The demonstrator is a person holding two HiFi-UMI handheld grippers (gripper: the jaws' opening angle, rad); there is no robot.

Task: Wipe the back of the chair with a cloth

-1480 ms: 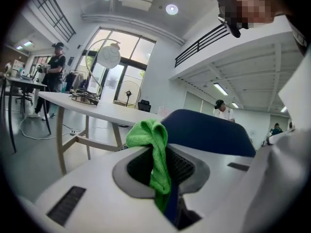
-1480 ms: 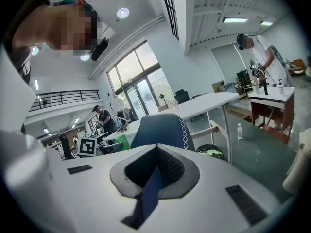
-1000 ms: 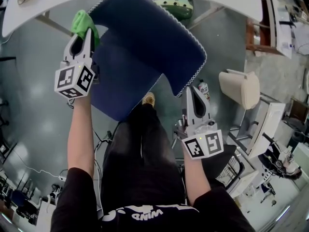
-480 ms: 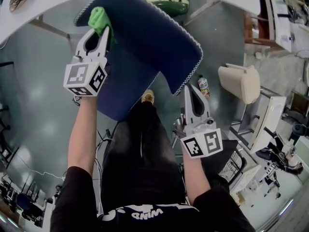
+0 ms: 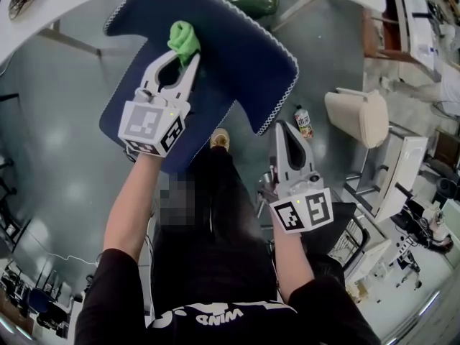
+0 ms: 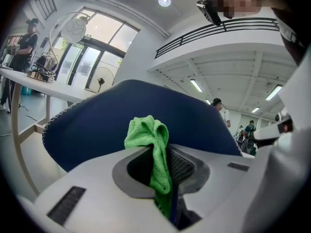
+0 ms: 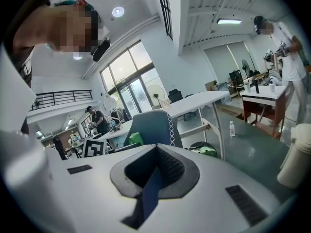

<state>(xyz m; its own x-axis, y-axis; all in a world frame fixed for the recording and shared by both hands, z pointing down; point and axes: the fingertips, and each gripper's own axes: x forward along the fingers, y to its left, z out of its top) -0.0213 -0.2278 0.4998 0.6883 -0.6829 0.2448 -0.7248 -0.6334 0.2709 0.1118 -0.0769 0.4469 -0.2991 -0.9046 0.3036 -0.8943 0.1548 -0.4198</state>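
Green cloth clamped in left gripper jaws mid chair back, right gripper jaws together beside its stitched edge

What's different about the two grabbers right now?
The left gripper is shut on the green cloth; the right gripper is shut on nothing. The left gripper reaches onto the blue chair back; the right gripper sits off to its side. Both are white and shut.

Head view looks steeply down; both gripper views, seemingly near, face the chair.
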